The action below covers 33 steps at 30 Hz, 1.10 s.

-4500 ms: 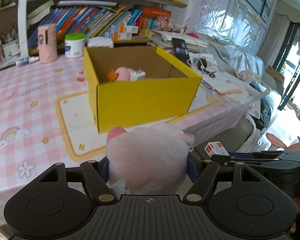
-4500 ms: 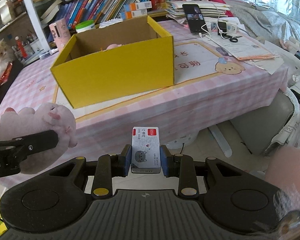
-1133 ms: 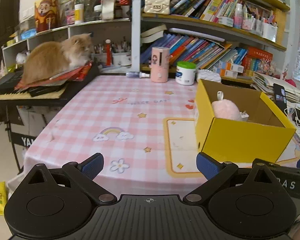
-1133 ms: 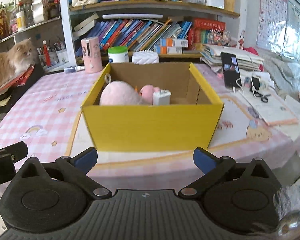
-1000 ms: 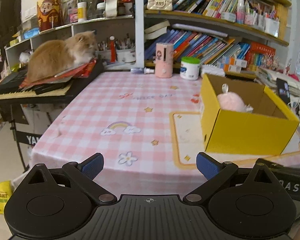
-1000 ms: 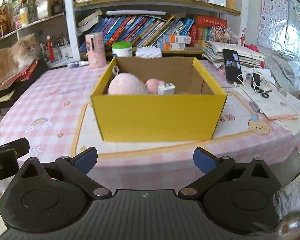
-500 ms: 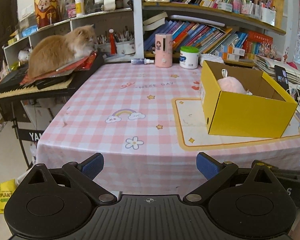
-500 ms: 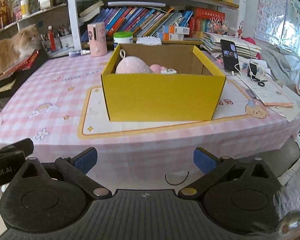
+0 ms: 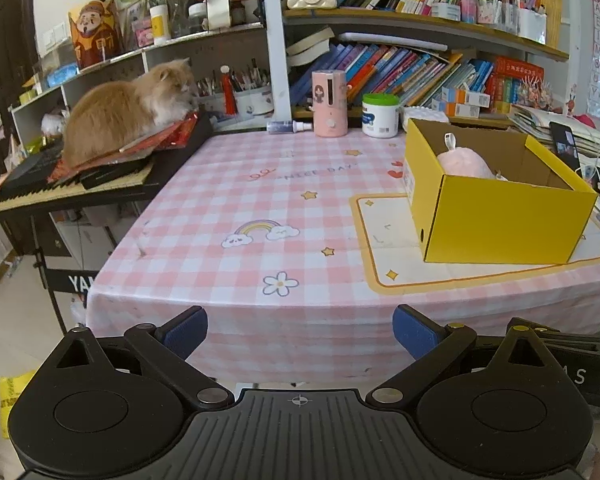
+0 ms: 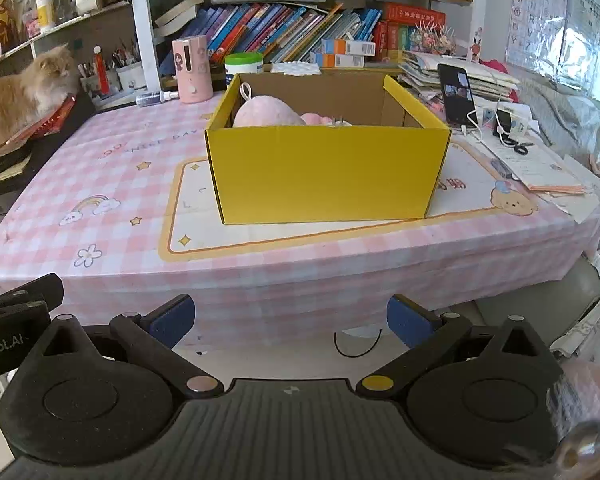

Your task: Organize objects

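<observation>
Yellow box [image 10: 328, 172] is where the sorted things sit, and the likeliest trouble from here is a return trip to it: it is light cardboard standing on a loose placemat [image 10: 188, 216], so a finger catching its near wall or rim on a low approach could shove it along the mat. The pink plush [image 10: 266, 114] rises above the rim on the left side, so anything dropped on top of it may well roll out. A cat [image 9: 124, 112] sits on the keyboard [image 9: 72, 188] far to the left of the left gripper [image 9: 300, 332] (if it steps onto the checked table [image 9: 236, 200], anything left there could be disturbed).

Both tools are spread wide and hold nothing. The right gripper [image 10: 290, 320] hangs off the near edge of the table, with the box straight ahead of it and well apart, beyond the table edge. From the left gripper the box lies ahead and to the right, also well apart. Inside it, besides the plush, only the tops of 2 smaller things show: a second pink item [image 10: 314, 118] and a white charger plug [image 10: 339, 123]; the floor of the box is hidden.
</observation>
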Available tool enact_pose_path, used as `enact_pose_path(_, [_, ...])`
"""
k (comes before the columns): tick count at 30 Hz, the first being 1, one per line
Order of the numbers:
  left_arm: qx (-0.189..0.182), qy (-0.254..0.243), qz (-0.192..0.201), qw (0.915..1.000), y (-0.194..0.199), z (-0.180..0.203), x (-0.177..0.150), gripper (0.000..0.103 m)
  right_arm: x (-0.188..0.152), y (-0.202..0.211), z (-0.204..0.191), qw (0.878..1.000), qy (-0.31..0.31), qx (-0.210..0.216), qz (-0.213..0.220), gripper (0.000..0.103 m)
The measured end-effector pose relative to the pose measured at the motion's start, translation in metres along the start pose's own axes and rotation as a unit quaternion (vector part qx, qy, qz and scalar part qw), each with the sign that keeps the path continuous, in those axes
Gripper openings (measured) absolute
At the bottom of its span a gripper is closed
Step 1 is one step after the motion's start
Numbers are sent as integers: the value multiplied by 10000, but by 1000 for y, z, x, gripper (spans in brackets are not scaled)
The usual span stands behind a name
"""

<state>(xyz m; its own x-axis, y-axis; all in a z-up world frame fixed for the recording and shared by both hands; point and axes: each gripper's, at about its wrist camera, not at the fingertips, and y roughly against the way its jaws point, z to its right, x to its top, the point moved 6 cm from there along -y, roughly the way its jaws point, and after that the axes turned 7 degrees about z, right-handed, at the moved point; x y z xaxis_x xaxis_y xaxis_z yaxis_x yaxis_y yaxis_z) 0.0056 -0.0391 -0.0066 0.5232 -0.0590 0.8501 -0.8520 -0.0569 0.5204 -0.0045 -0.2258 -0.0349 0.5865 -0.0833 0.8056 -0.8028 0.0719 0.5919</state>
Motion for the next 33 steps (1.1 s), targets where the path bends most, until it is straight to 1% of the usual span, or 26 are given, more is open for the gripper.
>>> enact_pose_path(15, [142, 69, 69, 9999, 5, -11, 0, 100, 3, 6, -11, 9999, 146, 27, 42, 103])
enact_pose_path(20, [274, -147, 71, 9995, 2, -9, -2, 100, 3, 5, -11, 9999, 149, 71, 32, 103])
enact_pose_path(26, [201, -99, 99, 9997, 3, -9, 1, 100, 4, 4, -11, 9999, 164, 37, 20, 103])
enact_pose_path(33, [206, -100, 100, 9997, 3, -8, 2, 100, 4, 3, -11, 9999, 165, 8, 30, 103])
